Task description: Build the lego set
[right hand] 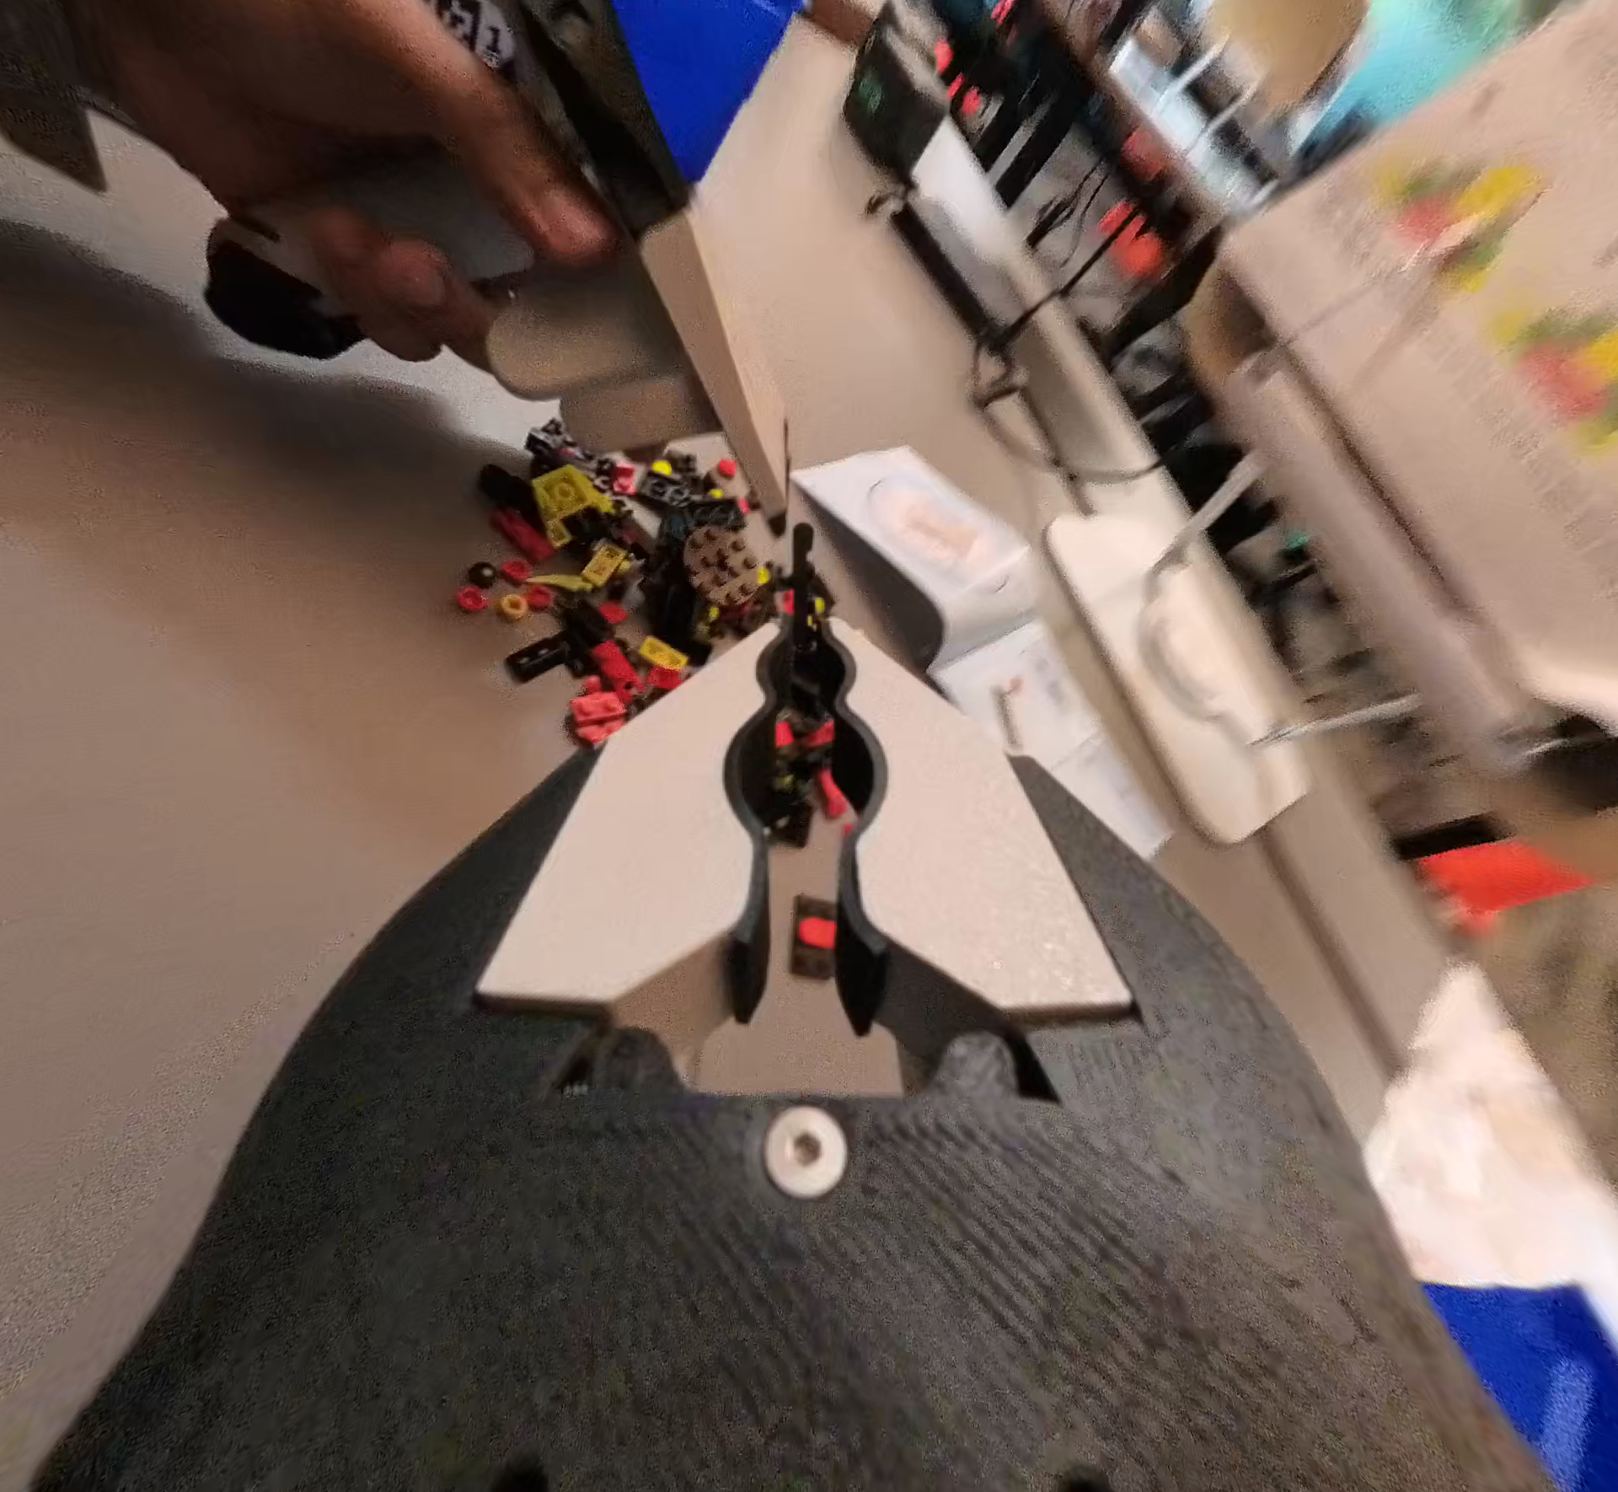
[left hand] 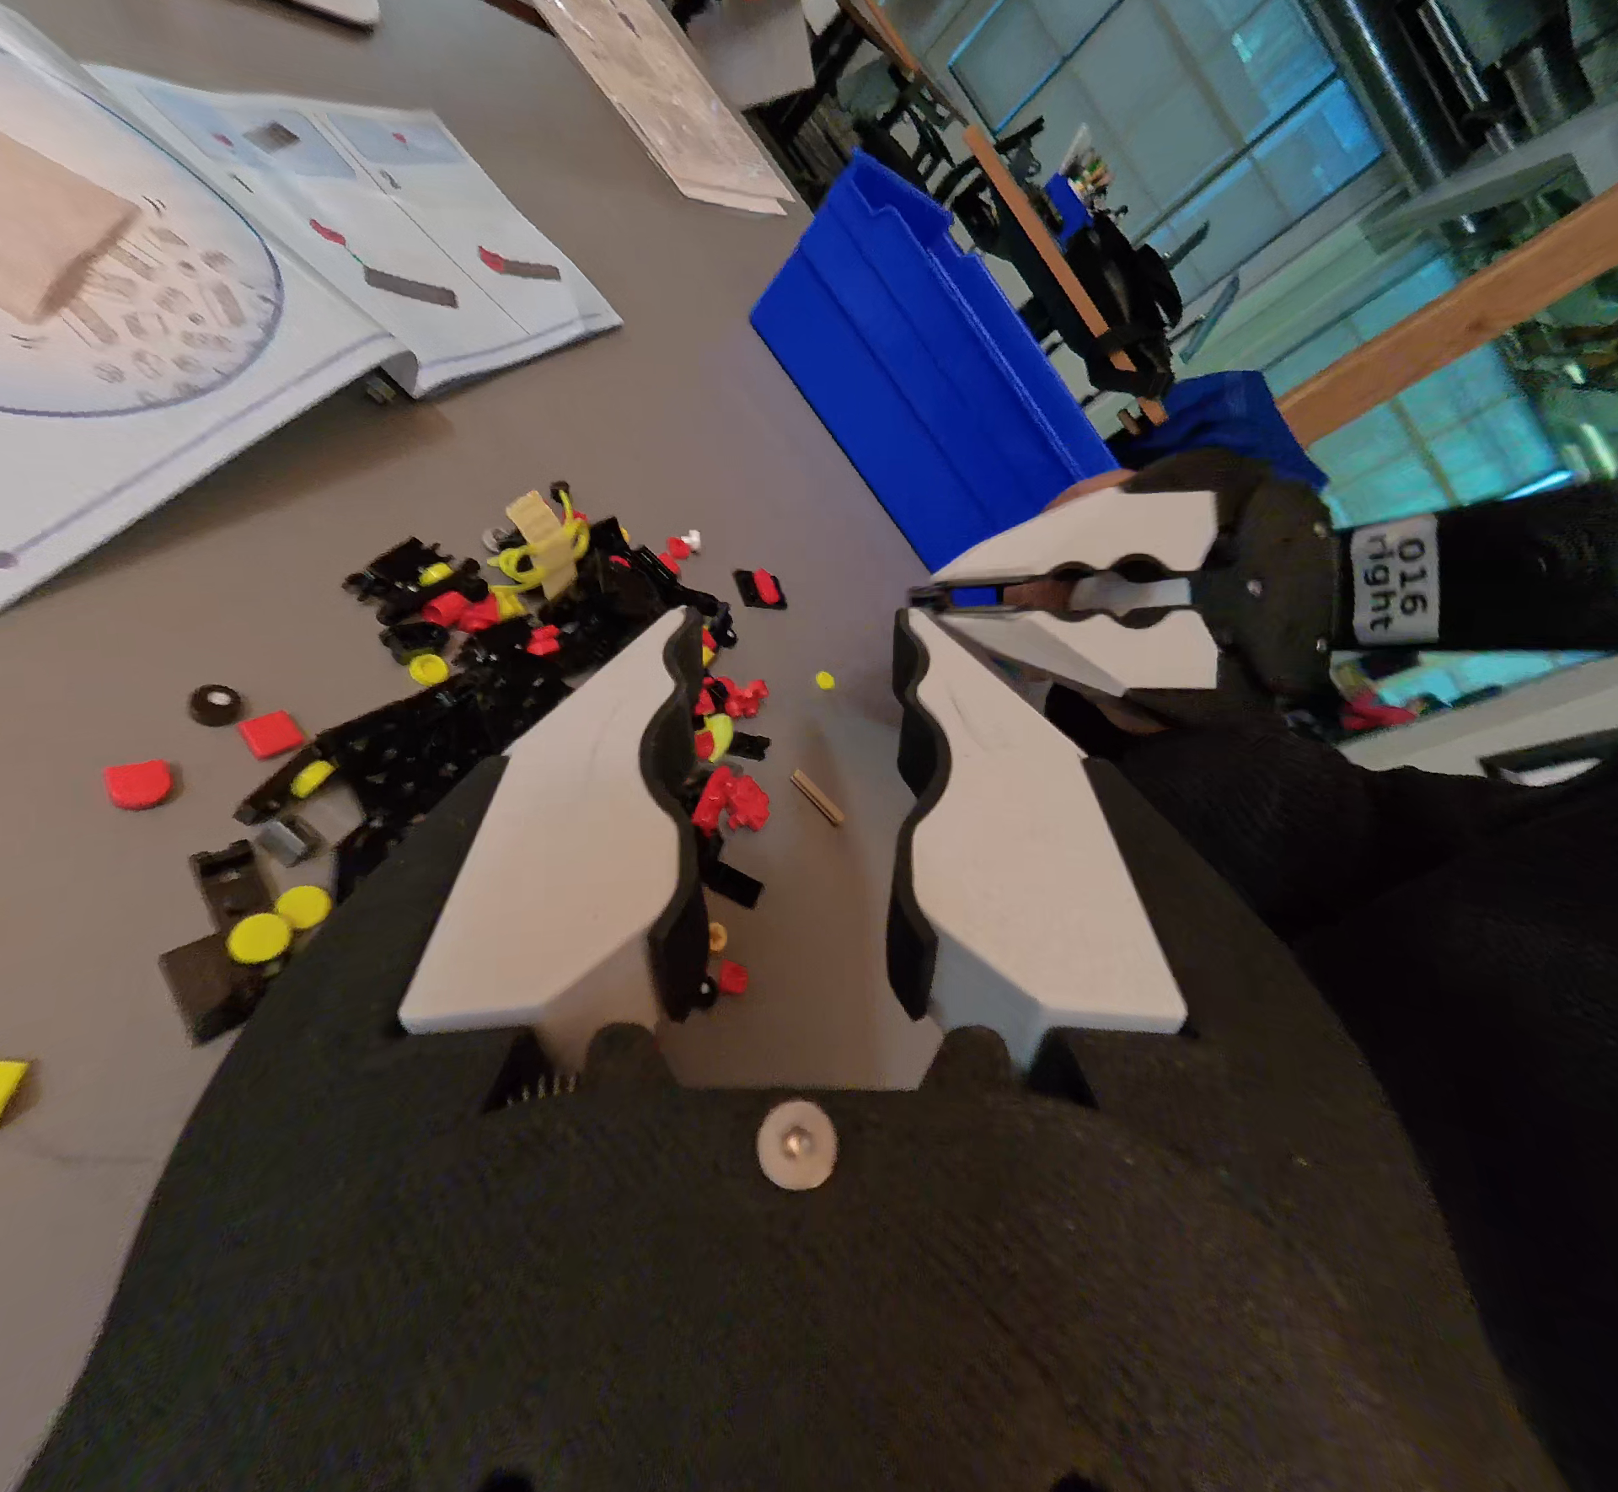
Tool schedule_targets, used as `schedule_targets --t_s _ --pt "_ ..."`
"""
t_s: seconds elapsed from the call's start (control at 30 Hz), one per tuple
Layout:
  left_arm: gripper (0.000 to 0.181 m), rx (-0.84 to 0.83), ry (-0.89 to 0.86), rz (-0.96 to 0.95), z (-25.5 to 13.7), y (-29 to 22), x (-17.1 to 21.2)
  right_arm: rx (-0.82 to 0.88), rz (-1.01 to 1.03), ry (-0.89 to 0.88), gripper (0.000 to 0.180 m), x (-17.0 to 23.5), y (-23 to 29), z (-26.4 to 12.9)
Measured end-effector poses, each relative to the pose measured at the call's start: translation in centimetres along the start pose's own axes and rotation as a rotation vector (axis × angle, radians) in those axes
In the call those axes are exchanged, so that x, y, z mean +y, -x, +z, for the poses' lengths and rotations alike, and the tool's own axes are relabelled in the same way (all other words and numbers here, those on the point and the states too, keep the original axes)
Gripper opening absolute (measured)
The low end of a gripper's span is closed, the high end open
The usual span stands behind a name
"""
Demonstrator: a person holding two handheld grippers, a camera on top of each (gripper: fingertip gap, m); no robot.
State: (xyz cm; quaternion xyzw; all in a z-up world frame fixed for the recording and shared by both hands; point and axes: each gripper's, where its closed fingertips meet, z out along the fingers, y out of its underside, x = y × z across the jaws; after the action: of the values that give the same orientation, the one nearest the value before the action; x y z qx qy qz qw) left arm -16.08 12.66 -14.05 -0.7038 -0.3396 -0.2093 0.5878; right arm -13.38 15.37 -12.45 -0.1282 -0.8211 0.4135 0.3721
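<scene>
A pile of loose black, red and yellow lego pieces (left hand: 490,662) lies on the grey table (left hand: 700,416); it also shows in the right wrist view (right hand: 630,565). My left gripper (left hand: 798,627) is open and empty, hovering over the pile's right edge. My right gripper (right hand: 801,631) is shut on a thin black lego piece (right hand: 801,565) that sticks out past its tips. In the left wrist view the right gripper (left hand: 928,596) sits just beyond my left gripper's right finger (left hand: 981,749), with the black piece (left hand: 946,593) at its tips.
An open instruction booklet (left hand: 263,268) lies at the left. A blue bin (left hand: 919,364) stands behind the right gripper. A small yellow stud (left hand: 824,680) and a tan bar (left hand: 817,796) lie between my left fingers. White boxes (right hand: 928,557) stand past the pile.
</scene>
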Motion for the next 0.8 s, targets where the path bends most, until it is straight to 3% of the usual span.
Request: schedule_targets --t_s 0.2,0.37,0.53,0.8 --pt "0.039 0.141 0.052 -0.062 0.6 -2.4 1.1 0.13 -0.305 0.009 0.003 -1.5 0.7 -0.2" --pt "0.025 0.18 0.036 -0.013 0.2 -3.2 0.8 0.147 -0.321 0.014 0.003 -1.5 0.5 -0.3" --pt "0.024 0.232 0.021 0.005 0.0 -4.2 0.5 0.157 -0.328 0.017 0.003 -1.4 0.4 -0.3" --pt "0.006 0.207 0.001 0.111 -0.1 -4.5 0.3 0.174 -0.385 0.019 0.003 -1.6 0.7 -0.2"
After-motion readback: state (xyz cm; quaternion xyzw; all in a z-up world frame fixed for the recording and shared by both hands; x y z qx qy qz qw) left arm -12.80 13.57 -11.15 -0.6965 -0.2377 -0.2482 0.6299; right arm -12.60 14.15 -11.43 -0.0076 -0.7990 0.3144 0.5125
